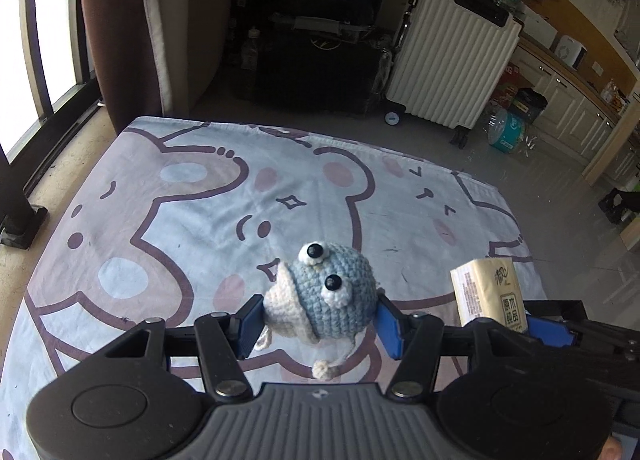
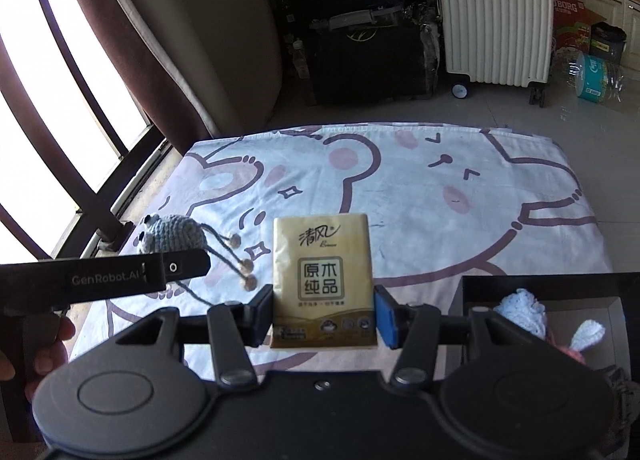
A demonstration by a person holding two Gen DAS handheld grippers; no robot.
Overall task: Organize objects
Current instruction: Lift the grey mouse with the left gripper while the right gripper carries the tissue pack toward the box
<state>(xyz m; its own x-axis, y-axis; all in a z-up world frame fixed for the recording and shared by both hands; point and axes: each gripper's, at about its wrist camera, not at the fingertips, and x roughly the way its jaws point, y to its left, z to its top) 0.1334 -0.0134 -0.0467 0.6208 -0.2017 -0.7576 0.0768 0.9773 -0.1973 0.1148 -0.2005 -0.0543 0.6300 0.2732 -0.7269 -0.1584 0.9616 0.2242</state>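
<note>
My left gripper (image 1: 318, 320) is shut on a blue and cream crocheted toy (image 1: 324, 296) with googly eyes, held above the cartoon-print cloth (image 1: 160, 220). The toy also shows in the right wrist view (image 2: 172, 234), with its dangling strings, at the left beside the left gripper's black body. My right gripper (image 2: 324, 314) is shut on a gold tissue pack (image 2: 323, 280), held upright over the cloth (image 2: 440, 220). The pack also shows in the left wrist view (image 1: 490, 292), at the right.
A black box (image 2: 540, 292) at the right holds white and pink crocheted items (image 2: 524, 312). Beyond the table's far edge stand a cream suitcase (image 2: 496, 12), dark luggage (image 2: 360, 56) and a curtain (image 2: 132, 40) by the window.
</note>
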